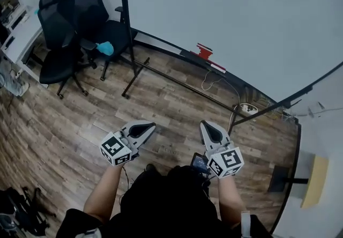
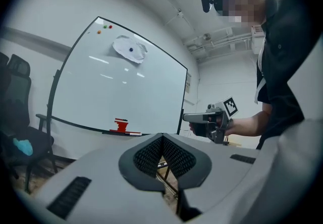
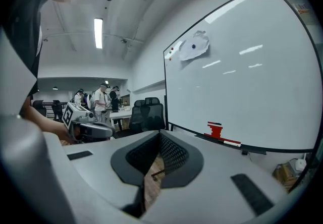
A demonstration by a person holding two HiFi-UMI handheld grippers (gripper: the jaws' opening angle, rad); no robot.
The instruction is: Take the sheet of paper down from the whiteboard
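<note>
Left gripper (image 1: 149, 125): held low in front of the body, nose about level toward the board; its 2 jaws are pressed together with nothing between them, which suits a carry toward the board rather than a grasp
Right gripper (image 1: 206, 124): alongside the left one but apart from it, tipped slightly down; jaws also closed on nothing, only floor showing past them
Marker cubes: 1 on each gripper, carrying black-and-white square patterns, no letters
Wood floor (image 1: 161, 103): bare planks between the person and the board's stand, so the approach looks unobstructed
Whiteboard (image 1: 241, 28): upright on a rolling stand, well ahead of both grippers; surface blank
Tray: a red eraser (image 1: 204, 51) stands on the ledge at the board's lower edge with a marker (image 1: 217, 67) lying beside it, likely parked there for writing
Sheet of paper (image 2: 123, 46): high on the board near its upper left corner, crumpled, pinned by 1 dark magnet (image 2: 131, 50) at its centre, so it probably has to be pulled free or the magnet lifted
Corner magnets (image 2: 105, 27): a few small coloured dots above and left of the paper
Office chairs (image 1: 69, 22): 2 black ones left of the board, clear of the path
Writing: none legible on paper, board or eraser
</note>
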